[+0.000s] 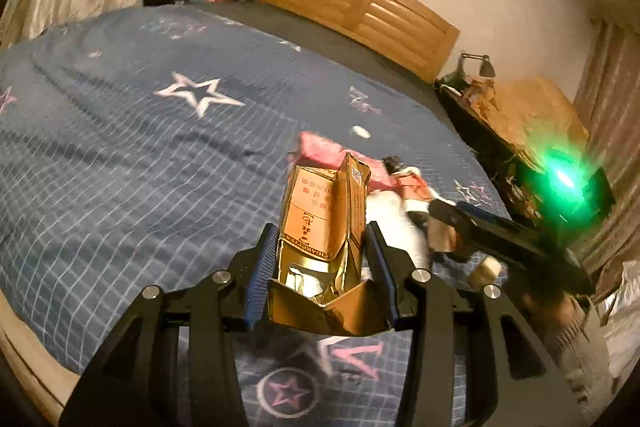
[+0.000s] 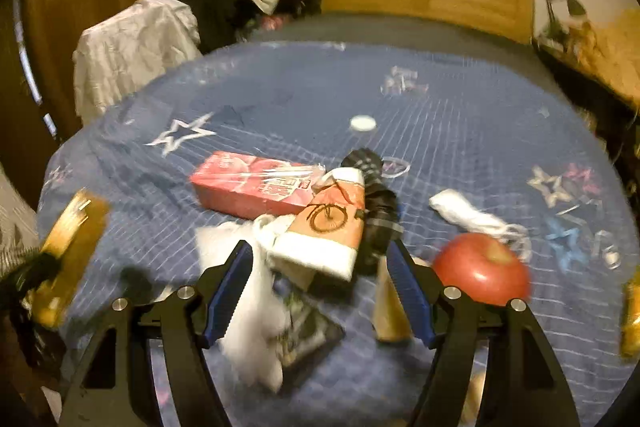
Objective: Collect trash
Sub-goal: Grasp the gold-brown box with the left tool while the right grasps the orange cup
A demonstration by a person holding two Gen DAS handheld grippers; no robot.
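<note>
Clamping gold carton point(image 1: 320, 227) between left gripper point(image 1: 322, 263) pads; right gripper point(image 2: 320, 279) open, straddling orange-white wrapper point(image 2: 324, 227)

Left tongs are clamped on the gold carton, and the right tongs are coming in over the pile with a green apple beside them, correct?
Not quite: the apple is red, not green, as the right wrist view shows. The rest holds: the left tongs grip the gold carton, and the right tongs are over the pile.

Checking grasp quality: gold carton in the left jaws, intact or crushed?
Crushed. The gold carton is dented, its near end torn open with flaps splayed, pinched between the left gripper's jaws above the bedspread.
</note>
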